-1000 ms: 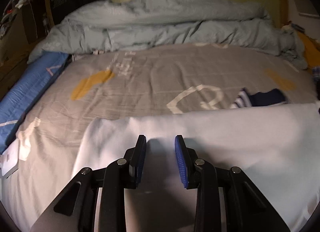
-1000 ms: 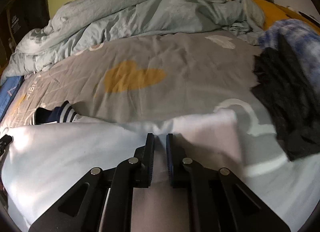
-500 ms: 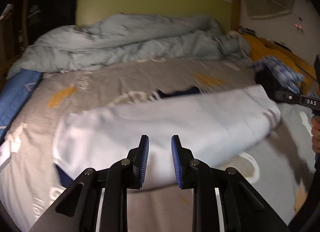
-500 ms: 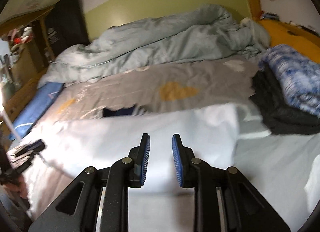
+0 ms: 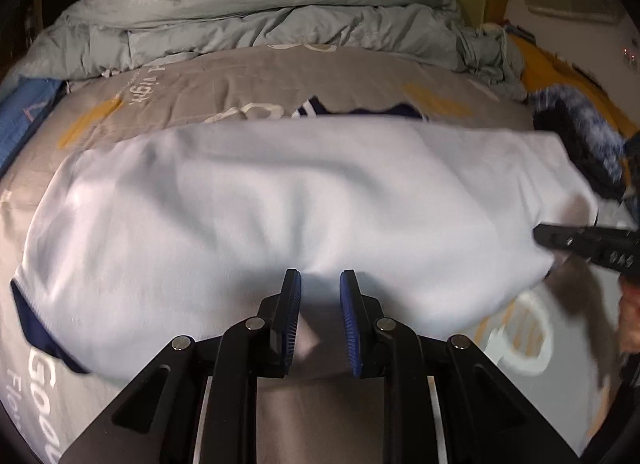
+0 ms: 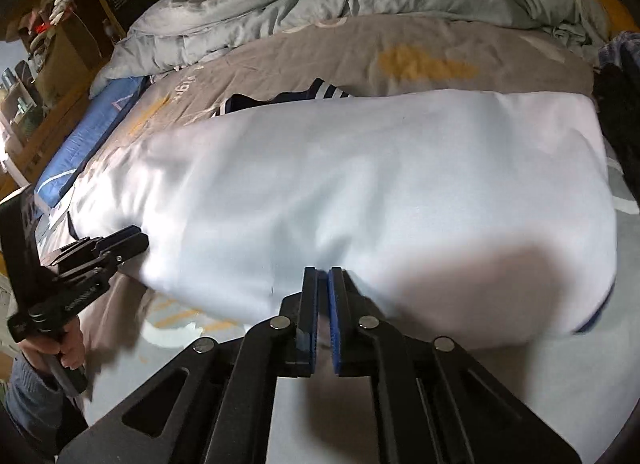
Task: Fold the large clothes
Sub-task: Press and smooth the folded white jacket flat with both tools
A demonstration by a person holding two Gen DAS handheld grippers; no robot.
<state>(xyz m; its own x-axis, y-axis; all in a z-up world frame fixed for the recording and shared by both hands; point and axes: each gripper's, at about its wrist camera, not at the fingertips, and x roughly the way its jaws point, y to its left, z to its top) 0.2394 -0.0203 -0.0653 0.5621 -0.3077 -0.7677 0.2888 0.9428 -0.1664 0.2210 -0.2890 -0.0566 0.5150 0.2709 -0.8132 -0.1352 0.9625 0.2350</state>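
A large white garment with navy trim (image 5: 280, 204) lies spread across the grey bed sheet (image 5: 248, 76); it also shows in the right wrist view (image 6: 380, 184). My left gripper (image 5: 319, 284) is open at the garment's near edge, nothing between its pads. My right gripper (image 6: 323, 280) is shut at the near edge, and I cannot tell whether cloth is pinched. The right gripper shows at the right of the left wrist view (image 5: 584, 244); the left gripper shows at the left of the right wrist view (image 6: 100, 252).
A rumpled grey-blue duvet (image 5: 260, 20) is heaped at the head of the bed. Dark and blue folded clothes (image 5: 580, 136) lie at the right side. A blue mat (image 6: 88, 136) and wooden shelves (image 6: 36, 64) stand at the left.
Both grippers pulled back and came down again to the garment's near edge. The right gripper closed. The garment now lies wider and flatter across the bed.
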